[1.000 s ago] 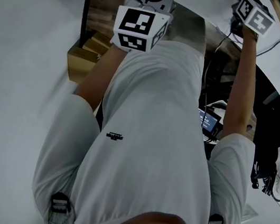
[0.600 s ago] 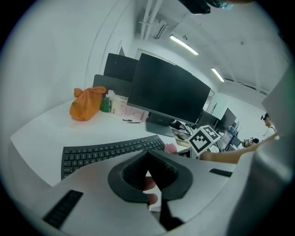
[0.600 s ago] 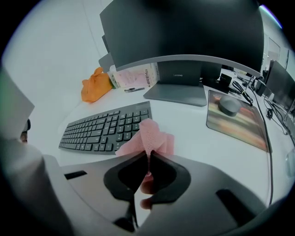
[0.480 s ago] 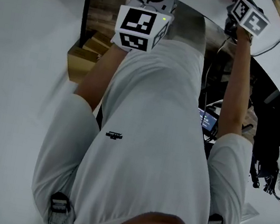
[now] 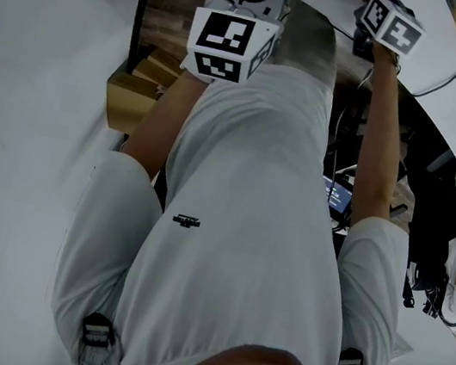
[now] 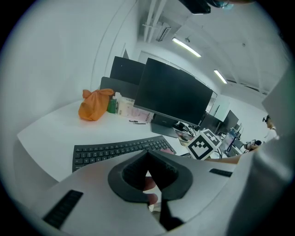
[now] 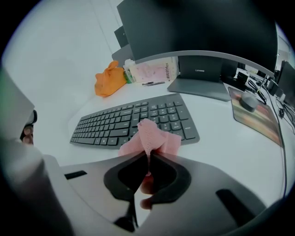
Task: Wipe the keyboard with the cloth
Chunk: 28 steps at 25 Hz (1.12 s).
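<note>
The dark grey keyboard (image 7: 133, 120) lies on the white desk (image 7: 221, 147) in front of a monitor. My right gripper (image 7: 148, 156) is shut on a pink cloth (image 7: 152, 134), which bunches up just past the jaws, above the keyboard's near edge and right half. In the left gripper view the keyboard (image 6: 117, 151) is ahead and below. My left gripper (image 6: 148, 152) is shut with nothing in it, and the right gripper's marker cube (image 6: 204, 144) is at its right. The head view shows mostly the person's body, with both marker cubes at the top.
An orange bag (image 7: 109, 79) and a pink-printed box (image 7: 154, 71) stand behind the keyboard at the left. A black monitor (image 7: 193, 27) on its stand fills the back. A mouse (image 7: 249, 102) sits on a mat at the right.
In the head view the right gripper's cube has moved left and slightly up, toward the left gripper. The left gripper has stayed in place.
</note>
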### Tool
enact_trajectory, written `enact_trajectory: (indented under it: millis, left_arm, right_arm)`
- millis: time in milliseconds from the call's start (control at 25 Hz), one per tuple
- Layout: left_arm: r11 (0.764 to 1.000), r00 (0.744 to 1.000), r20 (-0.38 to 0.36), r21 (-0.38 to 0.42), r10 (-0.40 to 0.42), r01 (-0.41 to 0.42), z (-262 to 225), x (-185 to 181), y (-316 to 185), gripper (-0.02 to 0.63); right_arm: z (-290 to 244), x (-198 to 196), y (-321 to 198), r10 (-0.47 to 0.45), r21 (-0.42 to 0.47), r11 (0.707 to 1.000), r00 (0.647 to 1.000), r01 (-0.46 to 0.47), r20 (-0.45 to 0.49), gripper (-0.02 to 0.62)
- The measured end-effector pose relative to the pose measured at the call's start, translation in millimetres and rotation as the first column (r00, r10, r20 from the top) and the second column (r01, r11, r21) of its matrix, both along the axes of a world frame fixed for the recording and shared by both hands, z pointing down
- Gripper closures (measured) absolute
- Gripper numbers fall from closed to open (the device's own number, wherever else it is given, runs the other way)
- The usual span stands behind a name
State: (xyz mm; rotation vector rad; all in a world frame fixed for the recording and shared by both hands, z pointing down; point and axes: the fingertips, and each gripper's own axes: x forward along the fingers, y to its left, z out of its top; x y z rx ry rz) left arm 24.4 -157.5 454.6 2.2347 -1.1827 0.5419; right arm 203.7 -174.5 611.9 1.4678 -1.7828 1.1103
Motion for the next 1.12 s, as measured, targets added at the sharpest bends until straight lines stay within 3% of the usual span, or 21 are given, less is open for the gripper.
enact_trajectory:
  millis: [720, 1120]
  left_arm:
    - [0.994, 0.994, 0.001, -0.008, -0.112, 0.112, 2.7, -67.8, 10.0, 0.592]
    - [0.98, 0.98, 0.01, 0.0, -0.199, 0.199, 2.0, -118.4, 20.2, 0.592]
  right_arm:
    - [-2.8, -115.2, 3.0, -0.208, -0.004, 0.978, 0.978, 0.208, 0.035, 0.569]
    - [-7.3, -206.6, 10.8, -0.338, 0.012, 0.941, 0.937, 0.338, 0.091, 0.569]
